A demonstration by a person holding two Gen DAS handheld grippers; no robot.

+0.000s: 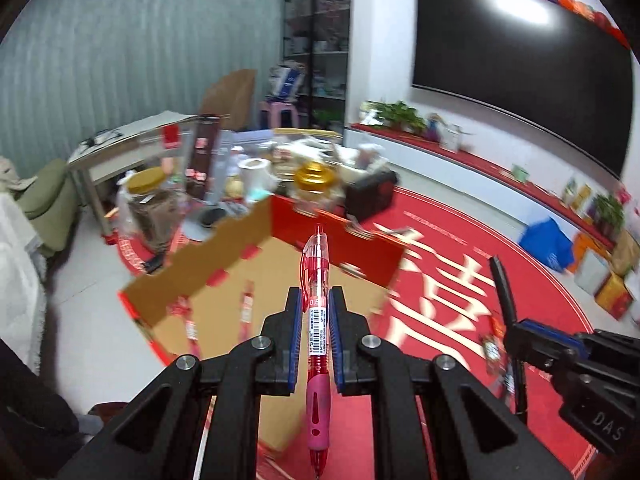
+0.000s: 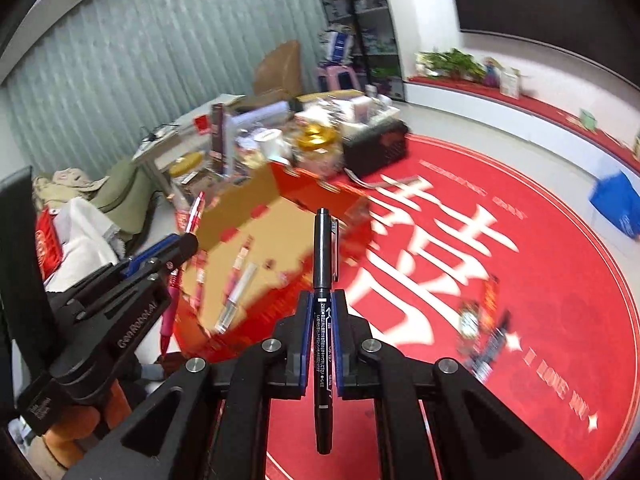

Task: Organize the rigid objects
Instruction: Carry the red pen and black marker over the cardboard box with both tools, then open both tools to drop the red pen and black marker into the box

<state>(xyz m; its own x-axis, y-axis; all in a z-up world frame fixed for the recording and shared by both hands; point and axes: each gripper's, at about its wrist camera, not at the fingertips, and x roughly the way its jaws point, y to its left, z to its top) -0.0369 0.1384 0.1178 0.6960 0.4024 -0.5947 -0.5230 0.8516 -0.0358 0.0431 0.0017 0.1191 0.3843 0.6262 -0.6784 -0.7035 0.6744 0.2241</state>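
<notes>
In the left wrist view, the left gripper (image 1: 316, 312) is clamped on a red pen (image 1: 316, 320), which points forward above the open cardboard box (image 1: 200, 280). The right gripper (image 1: 516, 336) shows at the right edge, gripping a black marker (image 1: 502, 284).

In the right wrist view, the right gripper (image 2: 322, 312) is closed tight around the black marker (image 2: 322, 280), above the red carpet (image 2: 520, 280) just beside the box (image 2: 240, 208). Several pens (image 2: 236, 280) lie inside the box.
</notes>
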